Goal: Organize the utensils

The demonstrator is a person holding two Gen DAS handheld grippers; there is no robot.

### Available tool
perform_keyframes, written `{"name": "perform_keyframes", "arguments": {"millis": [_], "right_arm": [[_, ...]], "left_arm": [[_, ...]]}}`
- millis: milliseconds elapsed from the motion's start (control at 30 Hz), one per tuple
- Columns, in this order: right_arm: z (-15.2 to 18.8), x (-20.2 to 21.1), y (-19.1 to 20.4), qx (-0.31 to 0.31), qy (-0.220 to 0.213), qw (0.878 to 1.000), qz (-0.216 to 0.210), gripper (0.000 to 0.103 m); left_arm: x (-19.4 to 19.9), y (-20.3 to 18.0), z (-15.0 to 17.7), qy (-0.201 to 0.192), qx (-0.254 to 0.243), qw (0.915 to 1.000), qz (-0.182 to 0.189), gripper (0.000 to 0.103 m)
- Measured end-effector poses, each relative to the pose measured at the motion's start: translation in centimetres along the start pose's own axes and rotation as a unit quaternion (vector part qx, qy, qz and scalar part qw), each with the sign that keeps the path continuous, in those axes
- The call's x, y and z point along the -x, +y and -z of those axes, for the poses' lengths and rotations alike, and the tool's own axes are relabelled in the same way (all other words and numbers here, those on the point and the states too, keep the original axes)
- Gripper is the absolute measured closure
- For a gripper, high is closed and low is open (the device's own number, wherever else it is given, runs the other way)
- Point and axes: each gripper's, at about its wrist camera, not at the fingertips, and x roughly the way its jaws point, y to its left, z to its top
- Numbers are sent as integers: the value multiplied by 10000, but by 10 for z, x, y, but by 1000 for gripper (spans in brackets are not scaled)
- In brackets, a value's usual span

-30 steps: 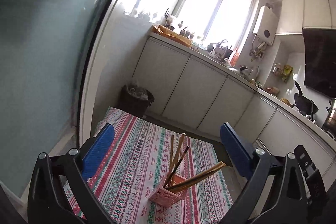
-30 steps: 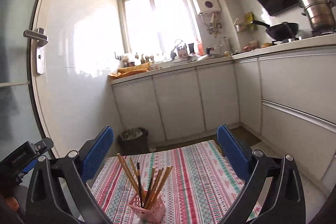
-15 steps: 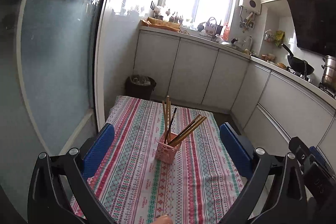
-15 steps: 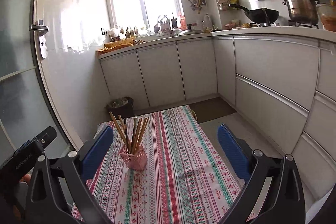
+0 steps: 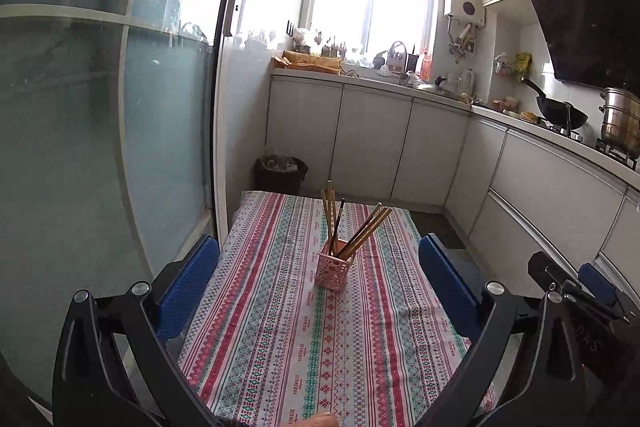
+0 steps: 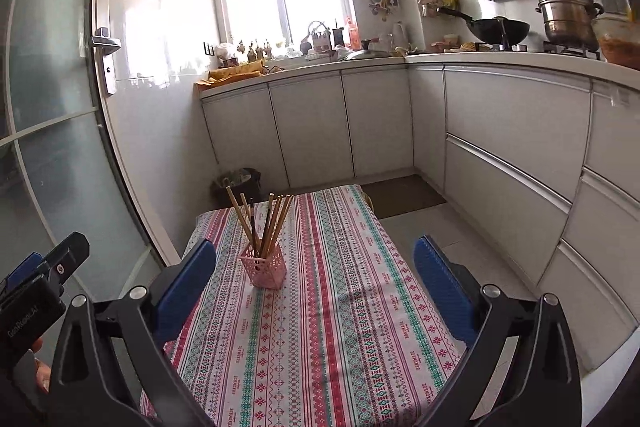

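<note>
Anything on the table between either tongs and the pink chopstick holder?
Nothing visible. Only bare striped tablecloth lies between the open left tongs and the pink holder, and likewise for the open right tongs. Chopsticks stand inside it.

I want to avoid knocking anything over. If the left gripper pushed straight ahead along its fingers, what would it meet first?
Probably the pink holder with the chopsticks, which stands between the open left gripper's fingers, ahead on the striped tablecloth. Nothing shows in between, though depth is unclear.
</note>
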Motion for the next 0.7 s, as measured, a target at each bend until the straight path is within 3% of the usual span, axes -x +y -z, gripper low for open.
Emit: {"name": "perform_keyframes", "arguments": {"millis": [167,300,533,700], "right_arm": [[3,10,6,120,-19,9999,76,6],[3,17,8,193,-95,9995,242,6],[3,24,12,539,-321,9936,936,6],[4,24,10,603,-327,9914,1114,6]], "left_arm": [[14,1,1,-104,-26,9998,-140,7],[22,-2,3,-250,-135,9986,-453,7],[21,-6,4,-195,-228,9970,-711,7],[21,-8,5,-145,-254,9968,-740,7]]}}
